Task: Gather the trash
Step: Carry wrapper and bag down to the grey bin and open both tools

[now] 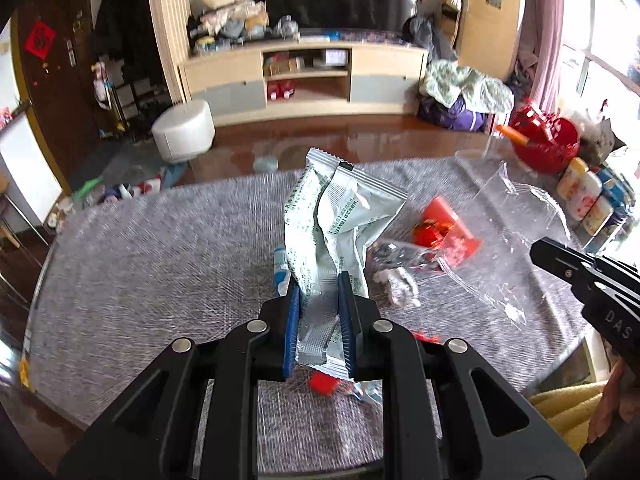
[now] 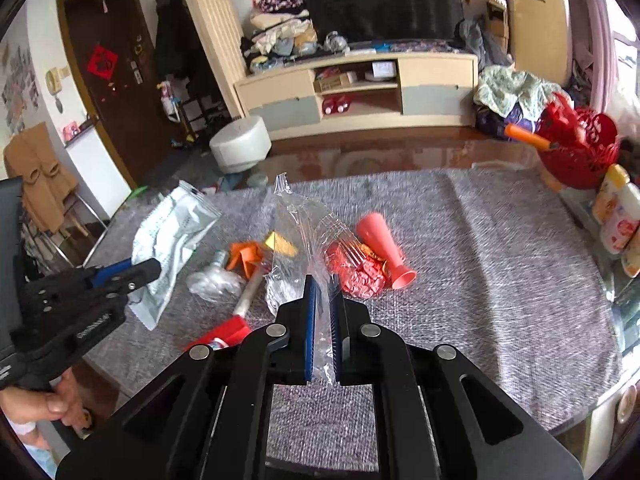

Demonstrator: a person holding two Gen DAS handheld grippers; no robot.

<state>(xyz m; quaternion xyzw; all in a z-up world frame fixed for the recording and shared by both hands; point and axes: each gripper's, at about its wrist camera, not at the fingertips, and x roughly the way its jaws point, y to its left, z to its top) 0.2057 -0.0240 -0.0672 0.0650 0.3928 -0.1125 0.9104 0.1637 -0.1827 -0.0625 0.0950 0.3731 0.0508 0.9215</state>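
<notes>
Across the lower half of both frames lies the table [image 1: 160, 240], covered in grey woven cloth, with the trash clustered near its middle.

Left wrist view: the left gripper [image 1: 318, 312] fills the bottom centre. Its blue pads are closed on the lower end of a pale green-and-silver sachet [image 1: 340, 216], which stands up above the cloth. Upper right of centre lies a red wrapper [image 1: 444, 228]; a small white crumple [image 1: 400, 284] rests just below and left of it. The right gripper [image 1: 560, 258] enters from the right edge, with clear film [image 1: 516, 208] stretched up and left from it. This view does not show how its pads stand.

Right wrist view: the right gripper [image 2: 322, 312] sits bottom centre, pads nearly together, pinching a strip of that clear film [image 2: 300, 236]; the film rises toward upper centre. Seen only here: a pink cone [image 2: 384, 248] lying on its side right of centre, a crumpled red ball [image 2: 360, 272] touching it, an orange scrap [image 2: 246, 254], a yellow piece [image 2: 282, 244], and a clear crumple [image 2: 212, 280]. At left the left gripper [image 2: 136, 272] holds the sachet [image 2: 168, 236], with a hand [image 2: 44, 404] at the lower left edge.

A red basket [image 2: 580, 148] stands at the upper right.
</notes>
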